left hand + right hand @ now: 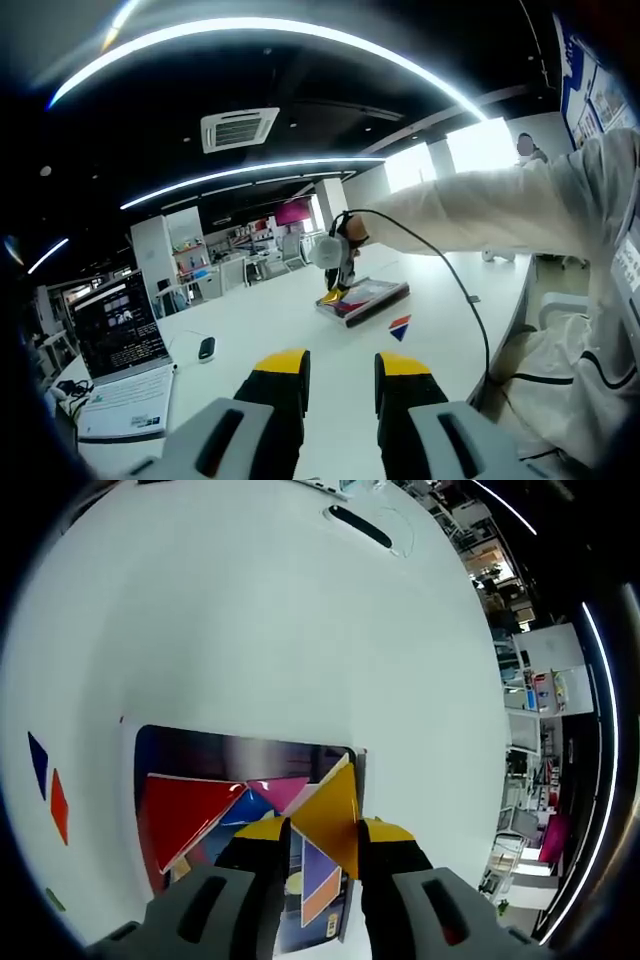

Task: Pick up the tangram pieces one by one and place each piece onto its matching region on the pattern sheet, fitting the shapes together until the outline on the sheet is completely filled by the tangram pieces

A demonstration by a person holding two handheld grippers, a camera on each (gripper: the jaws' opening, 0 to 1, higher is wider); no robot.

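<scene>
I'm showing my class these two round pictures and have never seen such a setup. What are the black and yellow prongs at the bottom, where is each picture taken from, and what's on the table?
No robot here: a person holds a two-jaw tool in each hand, and each tool carries a fisheye camera looking along its jaws.

The left gripper view looks across a white table. The left gripper hangs open and empty. Farther off, the person's sleeved arm reaches the right gripper down to the pattern sheet. A laptop and a computer mouse lie at the left.

The right gripper view looks down on that sheet. Its jaws are shut on a yellow triangle, a tangram piece. A red triangle, a pink piece and a blue piece lie on the sheet already.
</scene>
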